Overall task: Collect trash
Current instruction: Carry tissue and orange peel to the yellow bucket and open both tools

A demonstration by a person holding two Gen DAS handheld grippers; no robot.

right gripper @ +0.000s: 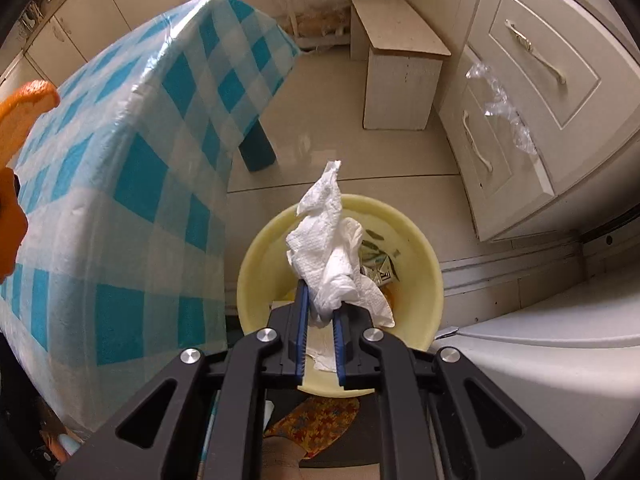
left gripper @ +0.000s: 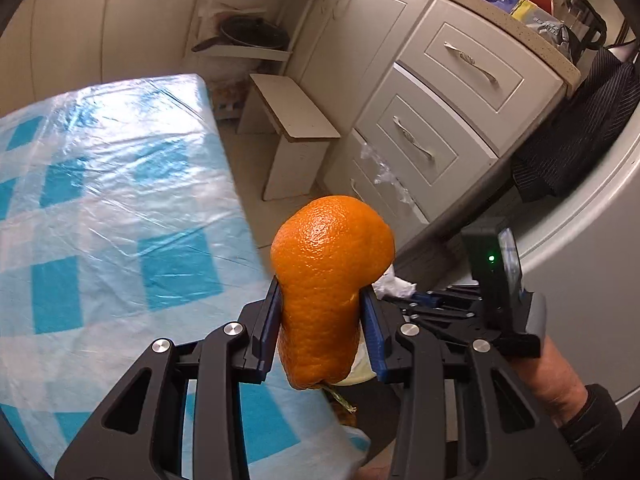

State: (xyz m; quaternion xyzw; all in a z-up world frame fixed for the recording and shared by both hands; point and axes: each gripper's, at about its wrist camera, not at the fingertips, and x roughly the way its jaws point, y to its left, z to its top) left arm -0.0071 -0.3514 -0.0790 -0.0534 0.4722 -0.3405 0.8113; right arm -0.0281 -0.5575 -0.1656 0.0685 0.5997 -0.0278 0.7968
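Left wrist view: left gripper (left gripper: 320, 320) clamped on an orange peel (left gripper: 326, 276), blue pads pressing its narrow lower part from both sides. Peel is a curled, pebbled, glossy piece, domed on top, w/ a small green stem bit at the bottom. It hangs past the edge of the surface (left gripper: 100, 200), which has a blue/white check cloth under wrinkled clear plastic film. Behind: cream cabinet drawers (left gripper: 440, 132) w/ curved metal handles, a small boxy white stool (left gripper: 296, 128), a dark pan on an open shelf. To the right, the right gripper's black body w/ a green light, a hand (left gripper: 556, 376) in a dark sleeve on it.

Right wrist view: right gripper (right gripper: 322, 312) set narrow, pinching a crumpled white paper towel (right gripper: 332, 252), embossed, soft, twisted to a peak. Towel is held over a round pale-yellow plastic bin (right gripper: 424, 280) on the beige tile floor; foil-like wrappers and more tissue lie inside. Bin stands just beside the surface's draped corner. Peel shows at the left edge. Clear plastic scrap (right gripper: 504, 108) hangs off a drawer.
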